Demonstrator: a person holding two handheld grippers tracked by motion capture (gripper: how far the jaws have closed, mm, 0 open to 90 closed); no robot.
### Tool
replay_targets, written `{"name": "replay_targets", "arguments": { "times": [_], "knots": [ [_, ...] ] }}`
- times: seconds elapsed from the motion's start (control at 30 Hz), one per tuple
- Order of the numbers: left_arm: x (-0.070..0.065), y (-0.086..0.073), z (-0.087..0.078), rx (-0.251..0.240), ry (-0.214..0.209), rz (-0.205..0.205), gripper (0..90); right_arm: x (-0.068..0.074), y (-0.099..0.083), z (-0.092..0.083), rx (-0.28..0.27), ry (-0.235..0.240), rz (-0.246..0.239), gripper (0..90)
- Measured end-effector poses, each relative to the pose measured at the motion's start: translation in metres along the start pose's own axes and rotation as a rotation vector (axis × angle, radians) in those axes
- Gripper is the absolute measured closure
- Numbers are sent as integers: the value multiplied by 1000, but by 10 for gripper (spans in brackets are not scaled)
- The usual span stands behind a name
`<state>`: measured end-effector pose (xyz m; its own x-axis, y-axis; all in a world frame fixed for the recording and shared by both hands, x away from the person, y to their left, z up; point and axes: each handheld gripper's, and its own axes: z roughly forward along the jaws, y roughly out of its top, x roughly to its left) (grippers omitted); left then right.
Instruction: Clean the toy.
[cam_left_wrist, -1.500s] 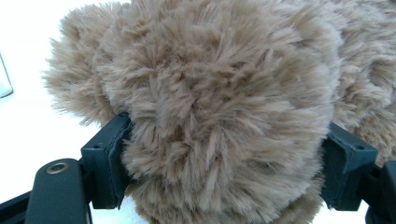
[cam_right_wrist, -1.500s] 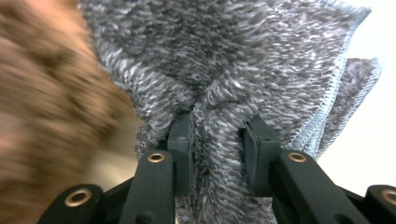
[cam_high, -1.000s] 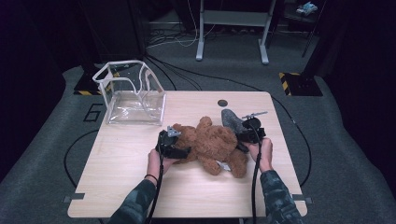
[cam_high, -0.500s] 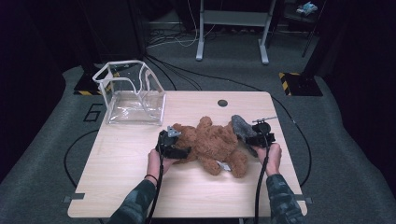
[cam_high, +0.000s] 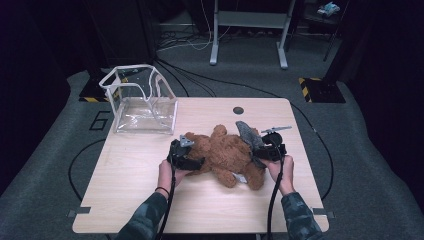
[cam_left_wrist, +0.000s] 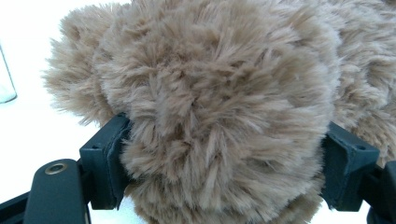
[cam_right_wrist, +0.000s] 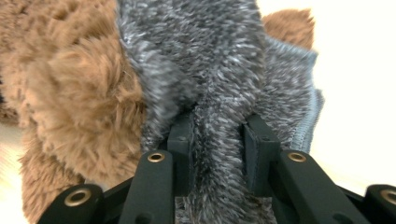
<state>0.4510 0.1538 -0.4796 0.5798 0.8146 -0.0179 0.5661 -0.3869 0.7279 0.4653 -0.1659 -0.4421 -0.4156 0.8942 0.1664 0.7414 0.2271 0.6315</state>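
A brown teddy bear (cam_high: 222, 155) lies across the middle of the wooden table (cam_high: 125, 195). My left gripper (cam_high: 196, 161) is at the bear's left end, and its pads press on a round furry part of the bear (cam_left_wrist: 219, 93) from both sides. A grey fuzzy cloth (cam_high: 247, 132) with a knitted edge lies over the bear's right end. My right gripper (cam_high: 260, 152) is shut on a fold of this grey cloth (cam_right_wrist: 219, 70), with the brown fur (cam_right_wrist: 79, 84) just to the left of its jaws.
A clear plastic box (cam_high: 142, 100) with a white rim stands open at the table's back left corner. A small dark round hole (cam_high: 238, 110) marks the table's far edge. Cables and a metal stand's legs (cam_high: 247, 50) lie on the floor beyond.
My right gripper has shifted a little toward the near edge, taking the grey cloth along. The left gripper and the bear have stayed where they were.
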Motion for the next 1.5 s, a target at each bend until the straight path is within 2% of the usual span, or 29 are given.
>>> {"name": "replay_targets", "arguments": {
  "times": [0.07,0.17,0.23,0.27,0.3,0.43,0.5,0.6,0.7,0.77,0.9,0.97,1.07,1.17,1.2,1.27,1.37,1.43,1.5],
  "knots": [
    [0,0,0,-1,2,-1,189,-1,-1,2,5,-5,0,686],
    [-1,1,0,10,6,7,187,-6,-9,18,91,-52,-17,688],
    [-1,1,0,9,8,8,187,-7,-12,23,103,-57,-24,688],
    [-1,1,0,10,9,11,187,-6,-16,27,113,-86,-52,687],
    [-1,1,0,9,7,11,187,-6,-16,28,120,-109,-65,687],
    [-1,1,-1,13,1,12,187,-10,-15,22,129,-134,-71,684],
    [0,1,-1,13,0,12,187,-12,-13,12,108,-132,-63,683],
    [0,1,-1,13,-1,10,187,-8,-9,-9,50,-101,-48,682],
    [0,0,-1,12,-1,10,187,1,-3,-25,8,-61,-55,681],
    [0,0,-1,12,-1,10,187,6,0,-29,6,-35,-73,680],
    [0,0,-1,14,-1,10,187,17,-1,-18,29,-44,-89,682],
    [-1,0,0,12,0,12,188,17,-4,-11,41,-35,-77,682],
    [-2,0,0,2,2,5,190,13,-7,-5,50,-26,-56,683],
    [-1,0,0,8,0,9,192,9,-11,4,102,-75,-67,684],
    [-1,0,0,8,0,9,192,6,-14,10,123,-81,-78,684],
    [-2,0,0,0,0,3,192,-1,-19,19,133,-80,-68,684],
    [-3,0,1,2,2,1,192,-3,-18,19,140,-94,-67,682],
    [-3,1,0,11,2,11,192,-3,-16,16,149,-129,-100,680],
    [-3,0,0,12,1,11,193,-6,-14,9,137,-136,-89,679]
  ]
}}
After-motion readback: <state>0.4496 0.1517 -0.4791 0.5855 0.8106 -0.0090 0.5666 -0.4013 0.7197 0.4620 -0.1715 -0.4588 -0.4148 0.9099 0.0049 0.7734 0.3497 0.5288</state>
